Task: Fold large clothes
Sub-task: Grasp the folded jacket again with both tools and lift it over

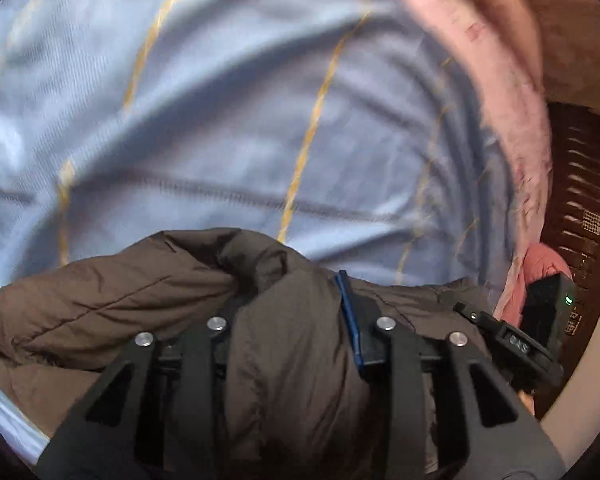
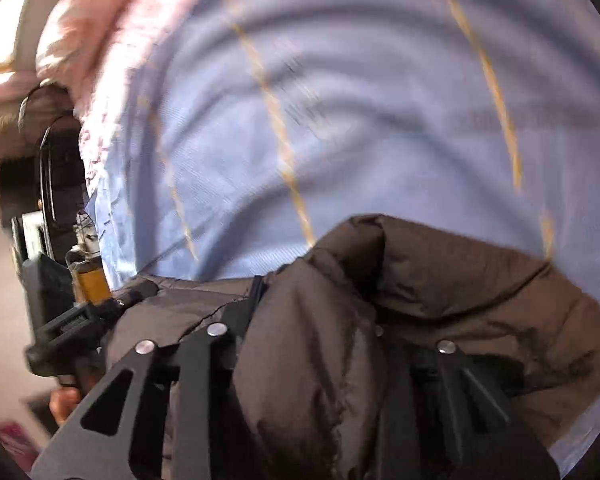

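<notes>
Bunched brown jacket [image 1: 292, 320] fills the left gripper [image 1: 300, 300], clamped between its fingers. Likewise the right gripper [image 2: 320, 300] is closed on the jacket [image 2: 340, 340]. Beyond lies a blue sheet [image 1: 220, 120] with yellow lines; a pink blanket [image 1: 500, 80] edges its far right.

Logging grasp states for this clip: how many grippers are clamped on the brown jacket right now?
2. The left gripper pinches a bunched fold of the brown jacket over the blue sheet; the right gripper grips another bunch beside it.
</notes>
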Tool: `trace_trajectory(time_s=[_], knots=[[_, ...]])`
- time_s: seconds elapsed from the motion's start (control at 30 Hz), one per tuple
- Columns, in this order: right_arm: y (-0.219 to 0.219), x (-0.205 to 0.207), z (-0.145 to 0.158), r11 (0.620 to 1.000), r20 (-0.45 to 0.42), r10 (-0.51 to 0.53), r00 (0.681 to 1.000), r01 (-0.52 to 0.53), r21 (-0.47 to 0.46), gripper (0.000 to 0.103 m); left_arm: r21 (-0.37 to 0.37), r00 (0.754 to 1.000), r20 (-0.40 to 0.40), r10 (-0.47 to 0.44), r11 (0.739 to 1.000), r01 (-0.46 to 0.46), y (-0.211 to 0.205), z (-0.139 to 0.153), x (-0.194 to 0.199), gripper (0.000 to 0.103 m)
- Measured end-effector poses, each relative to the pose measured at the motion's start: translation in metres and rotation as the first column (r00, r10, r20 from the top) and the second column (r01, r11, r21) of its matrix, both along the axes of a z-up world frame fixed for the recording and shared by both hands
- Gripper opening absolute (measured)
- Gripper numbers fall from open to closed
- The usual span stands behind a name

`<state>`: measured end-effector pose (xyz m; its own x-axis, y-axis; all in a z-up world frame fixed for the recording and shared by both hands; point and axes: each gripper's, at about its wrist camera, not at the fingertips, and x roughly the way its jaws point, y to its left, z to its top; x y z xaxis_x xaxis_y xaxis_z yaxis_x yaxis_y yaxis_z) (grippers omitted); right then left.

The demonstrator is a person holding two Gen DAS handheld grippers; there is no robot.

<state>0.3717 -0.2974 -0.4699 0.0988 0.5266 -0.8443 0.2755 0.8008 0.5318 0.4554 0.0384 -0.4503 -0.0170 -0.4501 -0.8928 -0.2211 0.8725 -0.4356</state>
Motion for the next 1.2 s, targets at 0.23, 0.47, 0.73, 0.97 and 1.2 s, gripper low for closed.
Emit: trace_trajectory(time_s=[0.23, 0.47, 0.73, 0.97, 1.2], knots=[[0.012, -0.002, 0.121, 0.989, 0.510, 0.128, 0.850, -0.070, -0.132, 0.028, -0.047, 0.904, 0.427, 0.036, 0.999, -0.017, 0.013, 0.122, -0.009, 0.034], [0.058, -0.101, 0.171, 0.887, 0.641, 0.437, 0.630, -0.184, -0.424, 0.028, 0.050, 0.819, 0.573, -0.041, 0.999, 0.015, 0.021, 0.175, -0.122, 0.036], [0.046, -0.270, 0.154, 0.905, 0.527, 0.394, 0.753, -0.216, -0.367, 0.028, 0.116, 0.889, 0.447, -0.101, 0.992, 0.054, 0.016, 0.154, -0.284, 0.040], [0.041, -0.354, 0.139, 0.937, 0.428, 0.311, 0.849, -0.200, -0.285, 0.029, 0.150, 0.940, 0.324, -0.109, 0.987, 0.062, 0.016, 0.124, -0.361, 0.042], [0.048, -0.415, 0.083, 0.941, 0.317, 0.277, 0.907, -0.189, -0.282, 0.029, 0.230, 0.971, 0.207, -0.122, 0.970, 0.073, 0.012, 0.068, -0.418, 0.049]])
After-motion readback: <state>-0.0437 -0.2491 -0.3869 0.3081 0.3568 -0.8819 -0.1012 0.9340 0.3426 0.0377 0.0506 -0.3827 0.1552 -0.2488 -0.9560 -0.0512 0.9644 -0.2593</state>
